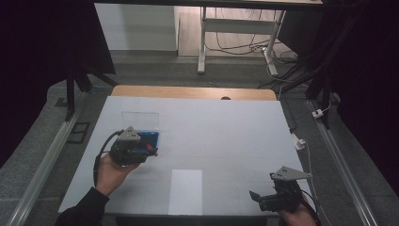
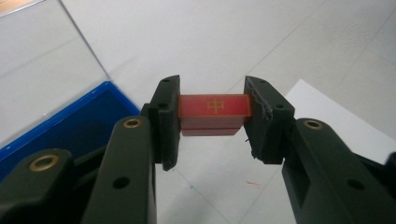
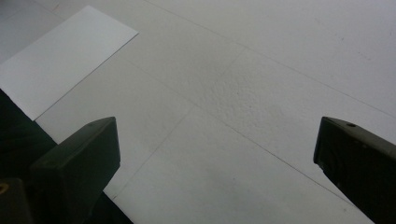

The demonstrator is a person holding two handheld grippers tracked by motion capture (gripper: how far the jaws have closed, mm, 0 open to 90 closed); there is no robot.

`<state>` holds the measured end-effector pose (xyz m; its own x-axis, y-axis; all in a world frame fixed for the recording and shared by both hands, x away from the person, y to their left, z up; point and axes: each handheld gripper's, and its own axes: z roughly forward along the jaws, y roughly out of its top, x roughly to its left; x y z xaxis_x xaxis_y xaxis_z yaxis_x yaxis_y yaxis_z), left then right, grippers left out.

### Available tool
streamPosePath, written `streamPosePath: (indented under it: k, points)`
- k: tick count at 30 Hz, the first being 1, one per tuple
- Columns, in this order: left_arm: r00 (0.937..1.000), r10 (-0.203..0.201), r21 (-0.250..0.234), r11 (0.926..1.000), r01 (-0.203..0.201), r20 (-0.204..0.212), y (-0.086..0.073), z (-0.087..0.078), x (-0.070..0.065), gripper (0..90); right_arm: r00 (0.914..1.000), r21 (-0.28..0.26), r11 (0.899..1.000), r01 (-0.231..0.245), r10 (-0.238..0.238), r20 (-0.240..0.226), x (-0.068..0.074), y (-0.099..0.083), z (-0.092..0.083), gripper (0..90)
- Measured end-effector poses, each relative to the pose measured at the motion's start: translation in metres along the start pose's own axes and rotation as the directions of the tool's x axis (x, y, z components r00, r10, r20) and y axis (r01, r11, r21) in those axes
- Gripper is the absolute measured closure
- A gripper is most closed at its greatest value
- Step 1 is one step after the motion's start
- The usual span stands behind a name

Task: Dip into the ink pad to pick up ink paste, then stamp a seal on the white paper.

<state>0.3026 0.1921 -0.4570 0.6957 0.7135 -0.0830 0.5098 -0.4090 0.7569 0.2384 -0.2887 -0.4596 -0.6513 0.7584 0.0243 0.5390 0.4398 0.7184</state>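
Note:
A red tile [image 2: 212, 112] with a gold character on its face is clamped between the pads of my left gripper [image 2: 212, 122], above the white table. In the high view my left gripper [image 1: 149, 148] hangs at the near right corner of the blue box [image 1: 149, 137], and the red tile [image 1: 149, 146] shows at its tips. The blue box [image 2: 56, 135] lies at the left of the left gripper view, with its clear lid [image 2: 42, 70] standing behind. My right gripper [image 1: 256, 197] rests open near the table's front right edge; its jaws [image 3: 215, 163] stand wide apart with nothing between them.
A white paper sheet [image 1: 186, 190] lies at the front middle of the table [image 1: 226, 132], also seen as a sheet [image 3: 60, 56] ahead of the right gripper. Beyond the table's far wooden edge [image 1: 193, 92] stand a desk frame and cables on the floor.

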Motion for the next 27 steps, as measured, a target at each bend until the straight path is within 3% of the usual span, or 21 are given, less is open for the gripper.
streamPosePath:
  k: [15,27]
  points:
    - [0.9974,0.044,0.004,0.999,-0.045,0.058,0.003,0.002,-0.027,57.9,1.0,0.0,1.0,0.002,-0.002,-0.001,0.0,0.0,0.0,0.7]
    - [0.9899,0.084,0.02,0.9961,-0.086,0.114,0.007,0.011,-0.048,57.9,1.0,0.002,1.0,0.003,-0.003,0.0,0.0,0.0,0.0,0.7]
